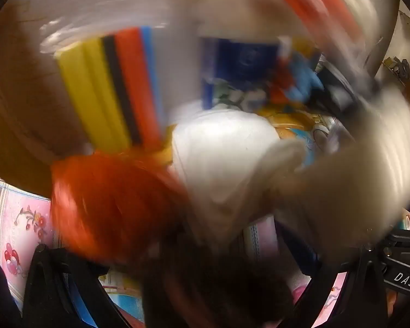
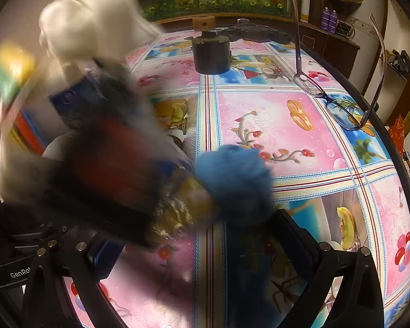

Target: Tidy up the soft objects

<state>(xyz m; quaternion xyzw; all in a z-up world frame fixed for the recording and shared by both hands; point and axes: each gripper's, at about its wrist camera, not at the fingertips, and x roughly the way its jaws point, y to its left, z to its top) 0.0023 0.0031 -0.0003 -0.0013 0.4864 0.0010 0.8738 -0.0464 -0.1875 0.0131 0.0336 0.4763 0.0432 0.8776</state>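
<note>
Both views are heavily motion-blurred. In the left wrist view my left gripper (image 1: 205,287) holds a soft toy close to the lens: an orange furry part (image 1: 106,205), a white plush body (image 1: 221,164) and a dark part low between the fingers. In the right wrist view my right gripper (image 2: 202,248) has a blue furry plush (image 2: 235,183) with a dark red and gold part (image 2: 128,180) between its fingers. The white plush (image 2: 87,24) shows at the upper left there.
A striped yellow, black, orange and blue box (image 1: 109,90) and a blue carton (image 1: 240,71) stand behind. On the patterned tablecloth (image 2: 287,125) lie eyeglasses (image 2: 339,101) and a dark round holder (image 2: 211,54).
</note>
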